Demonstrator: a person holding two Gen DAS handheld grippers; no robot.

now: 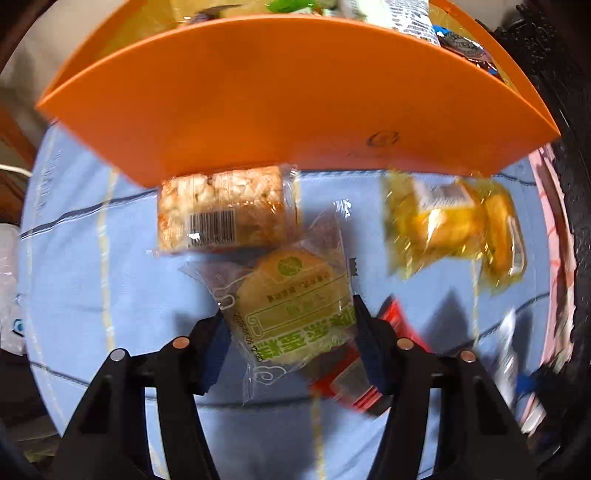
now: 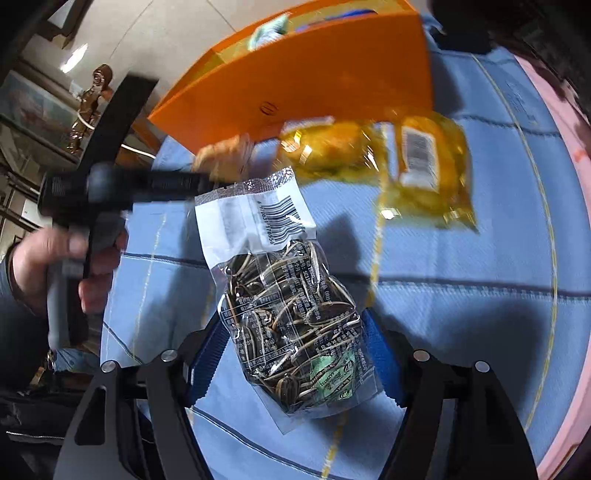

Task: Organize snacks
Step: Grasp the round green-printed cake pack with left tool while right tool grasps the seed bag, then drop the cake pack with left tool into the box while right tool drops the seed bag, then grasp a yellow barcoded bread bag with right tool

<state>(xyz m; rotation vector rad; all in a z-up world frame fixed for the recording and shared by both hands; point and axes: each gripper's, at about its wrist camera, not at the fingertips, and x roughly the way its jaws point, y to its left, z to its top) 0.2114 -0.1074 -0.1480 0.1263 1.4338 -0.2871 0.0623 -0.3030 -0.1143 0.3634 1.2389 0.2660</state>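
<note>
In the left wrist view my left gripper [image 1: 288,314] points down at the blue cloth, its pads against the sides of a green-labelled pastry packet [image 1: 295,291]. A rice-cracker packet [image 1: 221,210] lies just beyond it, against the wall of the orange box [image 1: 280,103]. A yellow packet [image 1: 458,225] lies to the right, blurred. In the right wrist view my right gripper [image 2: 293,321] is shut on a clear sunflower-seed packet [image 2: 284,280], held above the cloth. The orange box [image 2: 314,81] and the yellow packet [image 2: 406,155] are beyond it.
A red packet [image 1: 354,387] lies partly under the pastry packet. Several wrapped snacks [image 1: 410,14] fill the box. A hand [image 2: 55,258] holds the other gripper's black body [image 2: 110,184] at the left. The blue cloth [image 2: 480,314] ends at a pink edge [image 2: 569,258].
</note>
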